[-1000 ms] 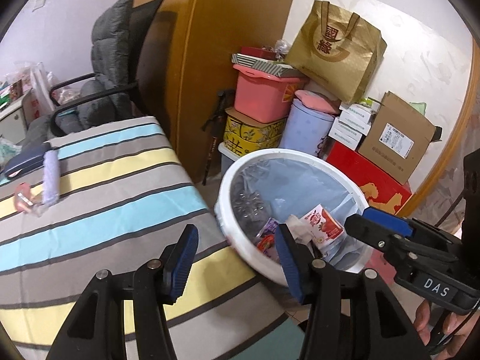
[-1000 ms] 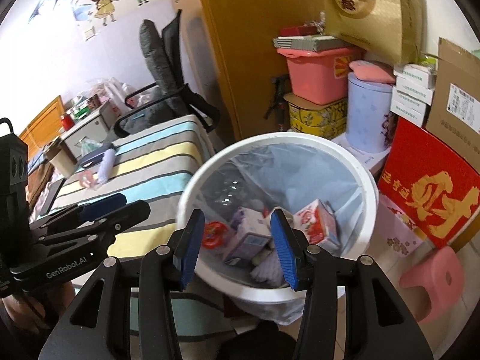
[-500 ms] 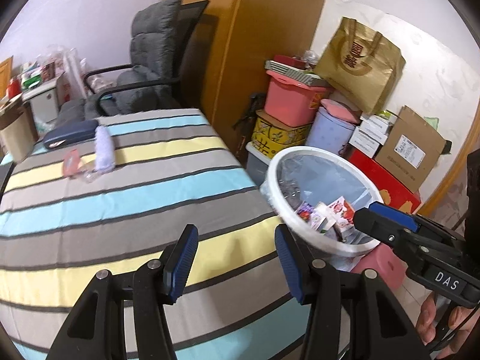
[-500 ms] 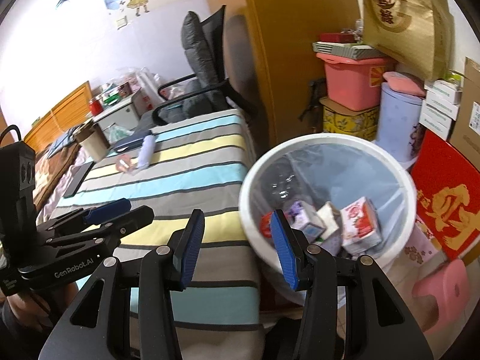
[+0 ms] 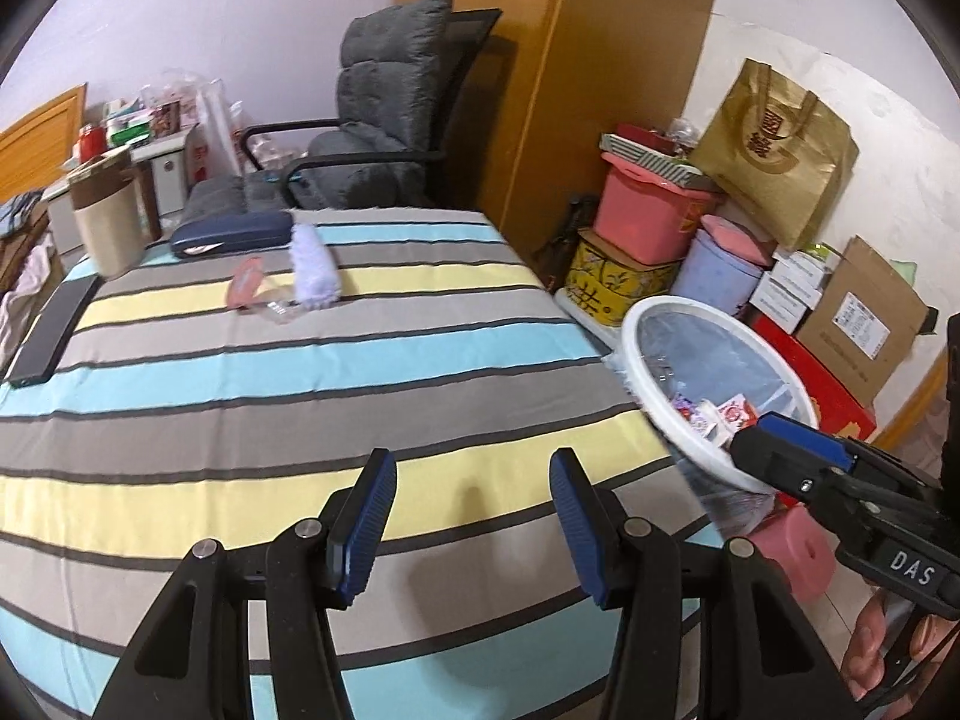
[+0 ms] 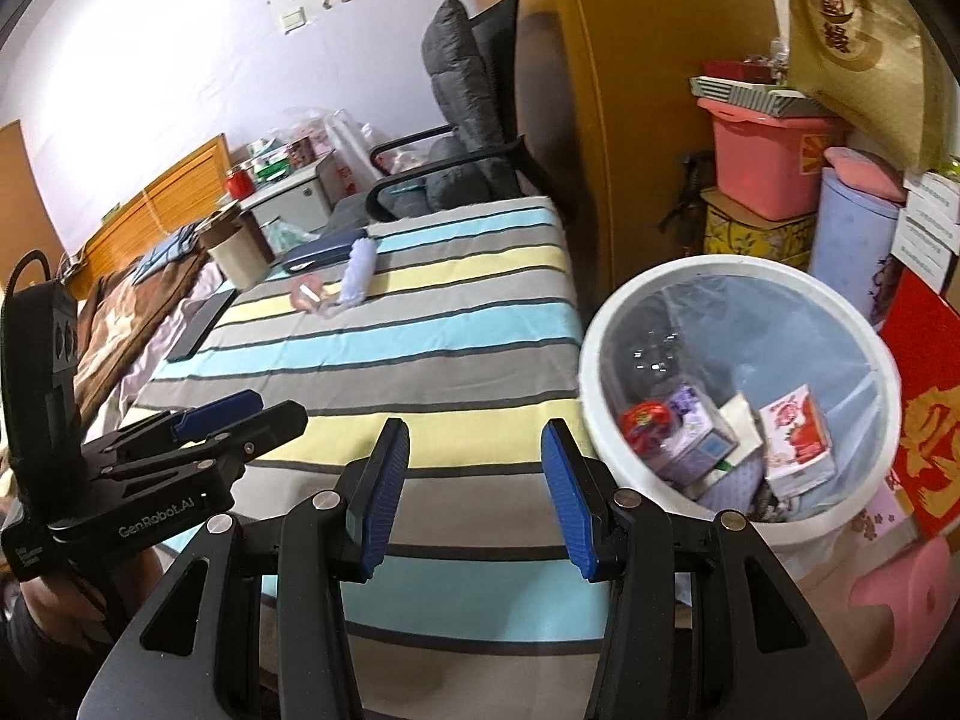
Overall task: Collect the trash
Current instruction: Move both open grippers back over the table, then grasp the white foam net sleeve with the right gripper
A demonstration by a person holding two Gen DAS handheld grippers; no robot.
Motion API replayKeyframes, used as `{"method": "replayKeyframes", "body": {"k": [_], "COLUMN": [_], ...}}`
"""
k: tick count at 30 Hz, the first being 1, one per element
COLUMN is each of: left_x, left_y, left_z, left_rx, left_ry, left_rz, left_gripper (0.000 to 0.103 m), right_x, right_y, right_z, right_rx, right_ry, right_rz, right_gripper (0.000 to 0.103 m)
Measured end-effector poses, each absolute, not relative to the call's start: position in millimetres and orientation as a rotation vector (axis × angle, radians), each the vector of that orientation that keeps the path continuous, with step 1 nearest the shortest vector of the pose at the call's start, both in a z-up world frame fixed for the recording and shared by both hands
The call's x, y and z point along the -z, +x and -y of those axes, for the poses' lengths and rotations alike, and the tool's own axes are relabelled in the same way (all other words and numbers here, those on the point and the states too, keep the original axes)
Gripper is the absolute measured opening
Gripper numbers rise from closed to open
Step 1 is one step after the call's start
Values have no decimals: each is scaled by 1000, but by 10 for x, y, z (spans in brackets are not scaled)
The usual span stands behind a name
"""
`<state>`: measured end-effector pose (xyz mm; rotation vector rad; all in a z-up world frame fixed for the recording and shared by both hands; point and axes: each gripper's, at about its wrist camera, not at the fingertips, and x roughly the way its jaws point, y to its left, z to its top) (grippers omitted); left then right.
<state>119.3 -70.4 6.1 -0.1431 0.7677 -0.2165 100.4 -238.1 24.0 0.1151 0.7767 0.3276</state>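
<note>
Your left gripper (image 5: 473, 519) and your right gripper (image 6: 474, 495) both hang over the striped bedcover (image 5: 300, 372), a smooth woven cloth banded in grey, pale blue and yellow. Each pair of ribbed blue rubber pads stands about half open with nothing between them. Just beside the bed's right edge stands the round white plastic bin (image 6: 606, 324), lined with a thin clear bag, its mouth facing up. Inside lie the collected pieces: a red and white carton (image 6: 798, 438) leaning on its side, a purple box (image 6: 696, 438) and a round red wrapper (image 6: 647, 420). Near the far end of the bed, well apart from your grippers, a fluffy white cylindrical roller (image 5: 313, 267) lies with its long axis running from the far edge toward you, slanting slightly right. Touching its near end is a crumpled clear plastic scrap (image 5: 281, 309), with a flat pink oval piece (image 5: 245, 282) just to the left.
</note>
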Motion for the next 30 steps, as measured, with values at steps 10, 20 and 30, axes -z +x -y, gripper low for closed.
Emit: {"method": "replayKeyframes", "body": {"k": [10, 20, 30], "left_x": [-21, -133, -163], "left_y": [1188, 1301, 1557], "left_z": [345, 80, -124], "left_rx": [132, 67, 34], "left_ry": [-162, -152, -132], "left_rz": [-768, -741, -743], "left_gripper": [53, 53, 53], "right_x": [-252, -315, -337], "right_y": [1079, 1245, 1476], "right_z": [2131, 1904, 1695], "right_rx": [-399, -455, -500], "right_ry": [81, 71, 73], "right_rz": [-787, -780, -783], "right_gripper": [48, 48, 48]}}
